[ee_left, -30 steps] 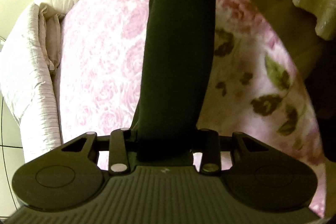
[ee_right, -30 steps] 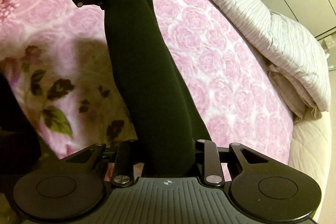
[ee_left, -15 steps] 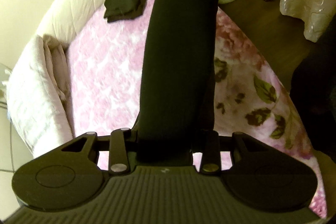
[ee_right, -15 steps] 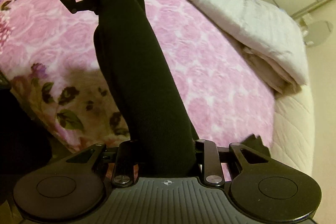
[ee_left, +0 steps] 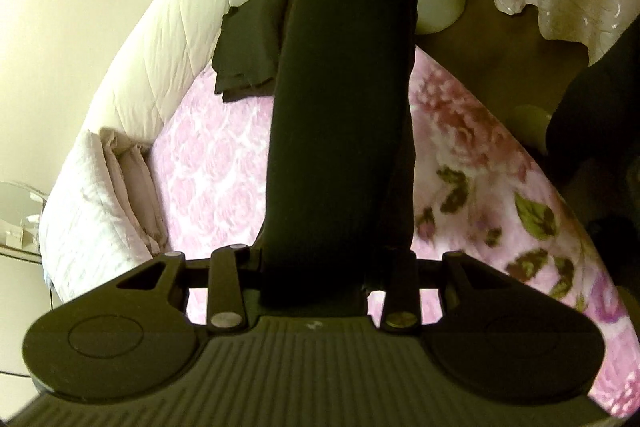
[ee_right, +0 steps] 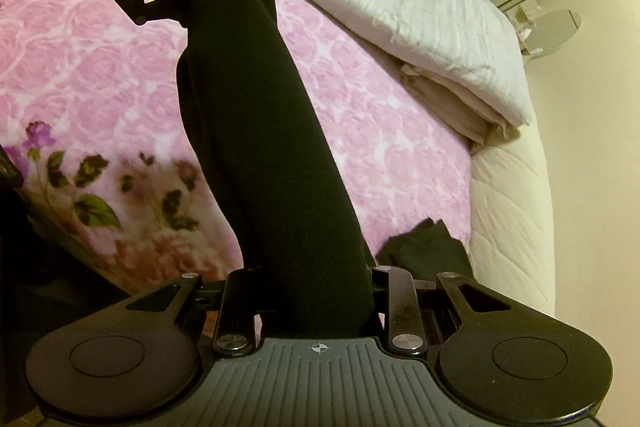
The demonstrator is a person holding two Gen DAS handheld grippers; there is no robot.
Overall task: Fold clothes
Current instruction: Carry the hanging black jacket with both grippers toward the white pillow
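- A bed covered by a pink rose-patterned blanket (ee_left: 212,167) fills both views, with a white quilted mattress edge (ee_right: 516,211) and a folded white striped quilt (ee_right: 404,27) along its far side (a wooden floor shows beyond the bed in the left wrist view).
- A long black knit garment (ee_left: 344,99) is stretched taut in the air above the blanket, one end in each gripper.
- The left gripper (ee_left: 316,267) is clamped on one end; the cloth fills the space between its fingers.
- The right gripper (ee_right: 316,291) is likewise closed on the other end, and in its view the left gripper appears at the far end, cloth bunched in its jaws.
- A folded dark cloth pile (ee_left: 252,43) lies on the blanket near the mattress edge.
- Judged step: carrying or stretching the strip ahead of a fold.
- The next move likely calls for bringing the two ends together, or lowering the garment flat onto the blanket, keeping it straight.
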